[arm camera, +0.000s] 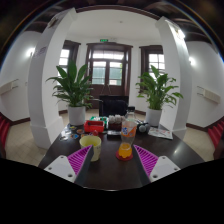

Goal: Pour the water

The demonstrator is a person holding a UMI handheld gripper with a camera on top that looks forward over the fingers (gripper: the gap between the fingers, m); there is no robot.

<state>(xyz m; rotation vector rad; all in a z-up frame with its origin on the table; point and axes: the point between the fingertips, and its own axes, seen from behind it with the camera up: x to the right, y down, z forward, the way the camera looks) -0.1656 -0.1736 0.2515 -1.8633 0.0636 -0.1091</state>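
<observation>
Gripper (pixel 111 160) level, looking straight ahead over a dark round table (pixel 110 175), aimed at 12 o'clock. Jaws wide, holding nothing. Left pad (pixel 79 160) and right pad (pixel 147 160) well apart, magenta, both low over the table's near half.

Yellow cup (pixel 90 146) at 11 o'clock, just ahead of the left pad, close beside it but contact unclear. Stands upright, long axis vertical, mouth up. Orange glass (pixel 125 151) at 1 o'clock, between the pads and a bit beyond them, upright, axis vertical, apart from the right pad. Cup and glass near each other, gap between them, both inside the span of the jaws.

Beyond them, at the table's far edge: red box (pixel 94 127) at 11 o'clock, a carton (pixel 129 128) at 12–1 o'clock, upright. Other small items there, too small to tell.

Background: black chair (pixel 113 106) behind the table at 12, plant (pixel 75 88) in a white pot at 10, second plant (pixel 157 90) at 2, wooden door (pixel 108 68) at 12, white pillar (pixel 178 75) at 2.
</observation>
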